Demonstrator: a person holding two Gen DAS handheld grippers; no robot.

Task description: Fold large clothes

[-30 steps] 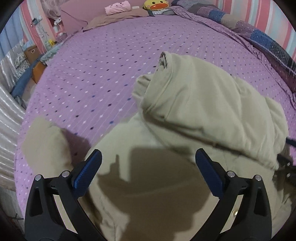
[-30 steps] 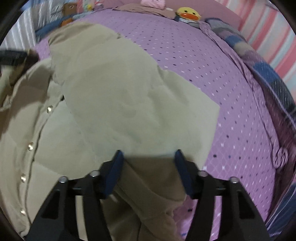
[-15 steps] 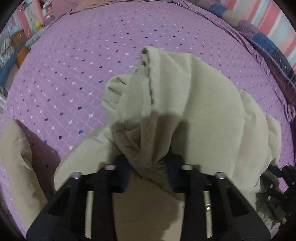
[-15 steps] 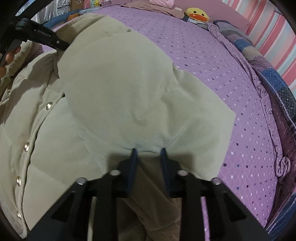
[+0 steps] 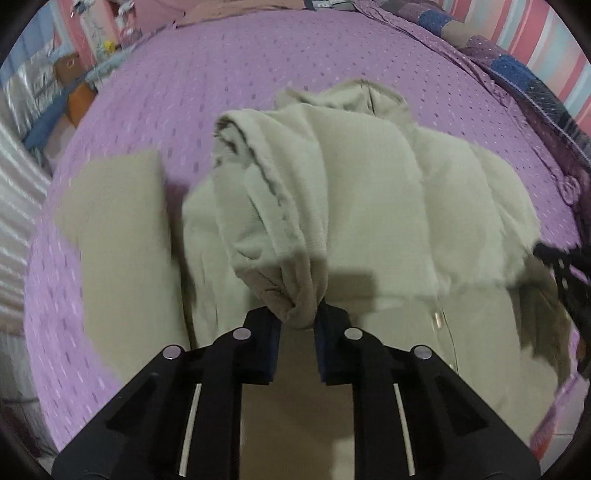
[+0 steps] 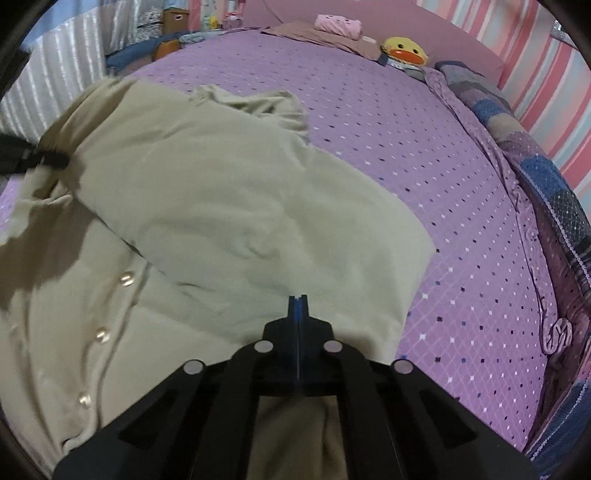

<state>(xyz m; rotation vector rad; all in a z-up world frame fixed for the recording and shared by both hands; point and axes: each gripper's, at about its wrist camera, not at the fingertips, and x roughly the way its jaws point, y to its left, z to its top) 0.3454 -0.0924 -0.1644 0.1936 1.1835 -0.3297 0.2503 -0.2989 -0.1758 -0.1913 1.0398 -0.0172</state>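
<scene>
A large beige buttoned coat (image 5: 369, 221) lies on the purple dotted bedspread (image 5: 221, 74). My left gripper (image 5: 297, 325) is shut on a bunched fold of the coat and holds it lifted. In the right wrist view the coat (image 6: 229, 206) has one sleeve or side folded across its buttoned front. My right gripper (image 6: 298, 306) is shut on the edge of that folded part, jaws pressed together. The left gripper's tip (image 6: 48, 160) shows at the left edge there, and the right gripper (image 5: 561, 266) shows at the right edge of the left wrist view.
Another beige piece (image 5: 118, 229) lies flat on the bed to the left. A yellow duck toy (image 6: 404, 50), pink pillow (image 6: 338, 26) and patchwork quilt (image 6: 535, 166) lie along the bed's far and right sides. Boxes and clutter (image 5: 74, 74) stand beyond the left edge.
Both grippers were open a second ago and have closed on the coat. The left one has lifted its bunched fold; the right one's jaws have closed fully on the edge.
</scene>
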